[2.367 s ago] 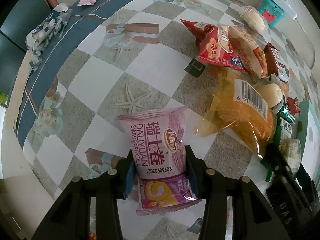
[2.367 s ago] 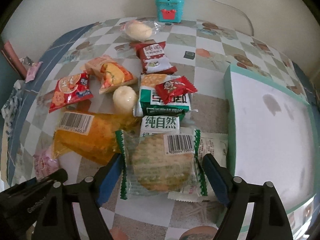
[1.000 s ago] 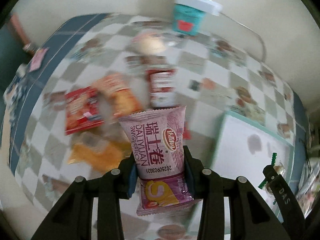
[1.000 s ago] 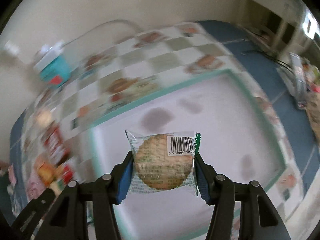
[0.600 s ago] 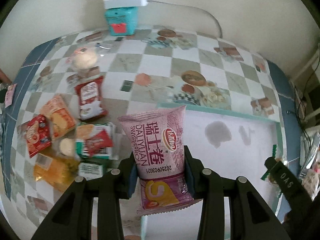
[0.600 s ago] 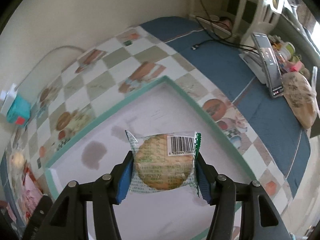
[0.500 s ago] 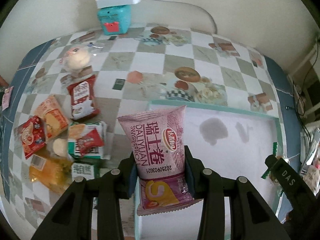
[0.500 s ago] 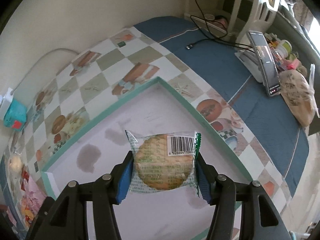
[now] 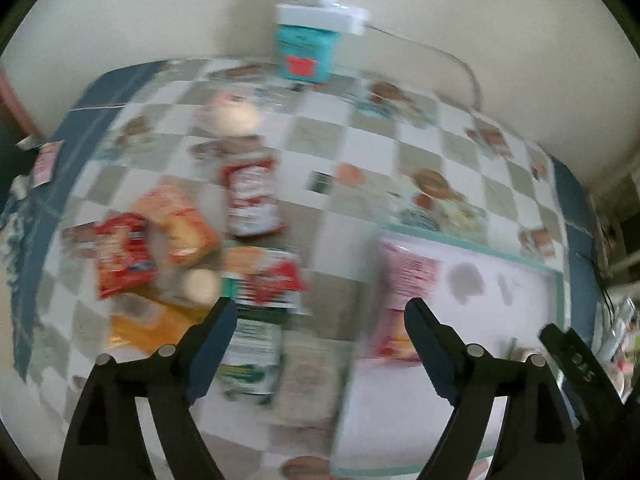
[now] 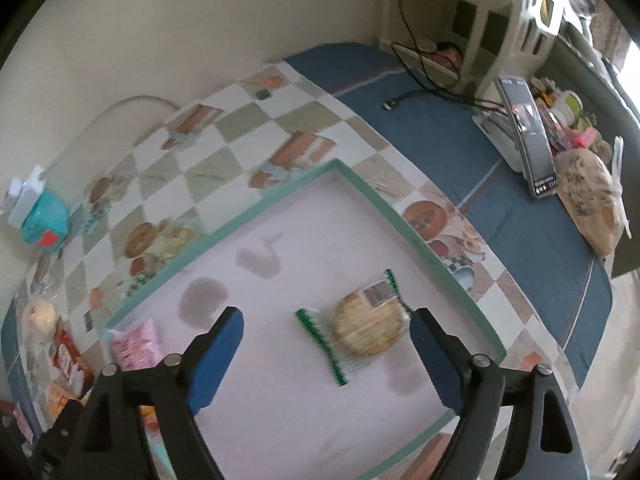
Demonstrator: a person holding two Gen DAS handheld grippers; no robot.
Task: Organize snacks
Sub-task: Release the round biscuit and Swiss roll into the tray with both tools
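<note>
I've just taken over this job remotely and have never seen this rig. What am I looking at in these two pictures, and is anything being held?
There is no robot arm: a person holds a two-finger claw in each hand, and each picture comes from a fisheye camera on one claw, looking along its fingers. The left claw looks over a checkered table with a blurred pile of snack packets beside a white tray with a green rim. The right claw is above that tray. Both claws' jaws are opening and hold nothing. A round biscuit packet lies in the tray below the right claw, and a pink roll packet lies at the tray's corner.
</note>
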